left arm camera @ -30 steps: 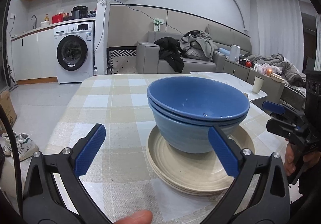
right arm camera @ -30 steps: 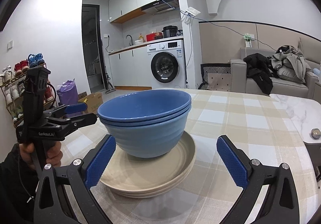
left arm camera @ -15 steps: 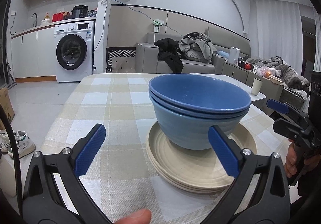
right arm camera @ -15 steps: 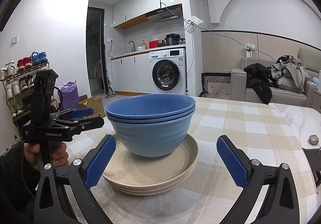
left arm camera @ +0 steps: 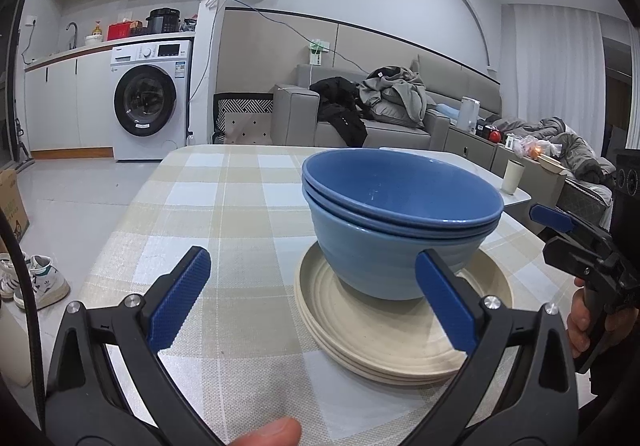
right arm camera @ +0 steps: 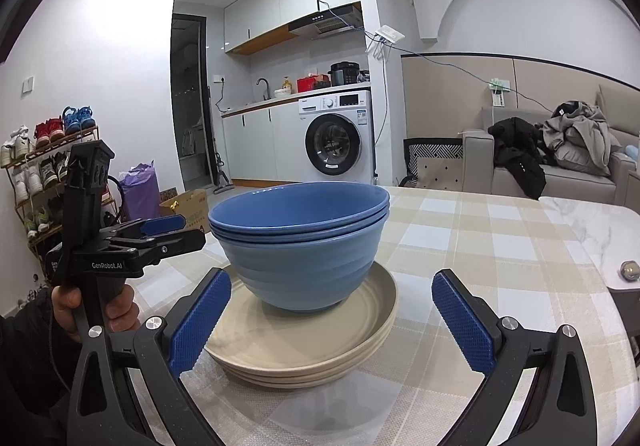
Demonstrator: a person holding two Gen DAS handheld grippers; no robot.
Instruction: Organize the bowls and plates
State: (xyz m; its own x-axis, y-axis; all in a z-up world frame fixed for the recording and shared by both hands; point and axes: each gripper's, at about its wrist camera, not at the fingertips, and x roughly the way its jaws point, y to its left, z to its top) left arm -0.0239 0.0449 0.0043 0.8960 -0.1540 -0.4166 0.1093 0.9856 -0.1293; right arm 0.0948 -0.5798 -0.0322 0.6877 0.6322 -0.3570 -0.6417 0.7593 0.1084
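A stack of blue bowls (left arm camera: 400, 222) (right arm camera: 300, 246) sits nested on a stack of cream plates (left arm camera: 400, 350) (right arm camera: 304, 354) on the checked tablecloth. My left gripper (left arm camera: 312, 282) is open, with its blue pads just short of the stack and nothing between them. My right gripper (right arm camera: 330, 286) is open too, facing the stack from the opposite side, with the plates' near rim between its pads. In each view the other gripper shows beside the stack, held in a hand: the right gripper (left arm camera: 560, 222) and the left gripper (right arm camera: 160, 234), both apart from the bowls.
The table with the checked cloth (left arm camera: 224, 214) runs back towards a sofa (left arm camera: 360, 126). A white marble side table (right arm camera: 592, 222) carries a cup (left arm camera: 512, 176). A washing machine (left arm camera: 148, 102), shoes on the floor (left arm camera: 36, 282) and a shoe rack (right arm camera: 40, 174) lie beyond.
Both cameras have sunk lower and now see the bowls more from the side. The stack of bowls and plates has not moved, and both grippers have stayed open.
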